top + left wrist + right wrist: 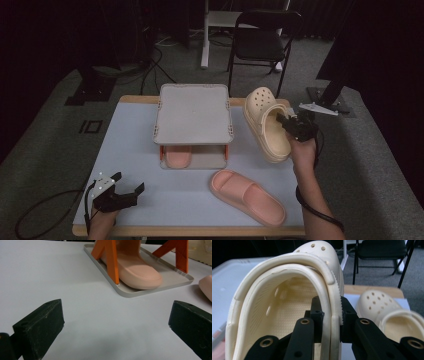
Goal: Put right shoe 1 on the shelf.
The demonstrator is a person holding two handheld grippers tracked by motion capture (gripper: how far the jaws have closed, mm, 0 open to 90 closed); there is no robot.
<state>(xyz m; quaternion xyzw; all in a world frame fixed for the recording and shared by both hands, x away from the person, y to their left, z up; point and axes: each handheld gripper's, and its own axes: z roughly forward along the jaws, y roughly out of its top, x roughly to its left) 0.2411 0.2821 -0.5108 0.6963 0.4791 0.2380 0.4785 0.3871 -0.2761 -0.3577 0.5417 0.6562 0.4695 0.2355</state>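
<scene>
While our left gripper [128, 185] rests with jaws apart at the table's [135, 150] near left corner, the rack's [193, 114] lower tray holds a pink slipper [178, 156]; our right gripper [286, 121] clamps the cream clog [264, 122], raised near the far right corner.

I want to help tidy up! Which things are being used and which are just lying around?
In use:
right claw
cream clog, held up
two-level rack

Lying about:
second cream clog
pink slide on the table
left claw, open
black chair

one slide [177, 156] lies in the rack [193, 114], another slide [248, 196] before it.
</scene>
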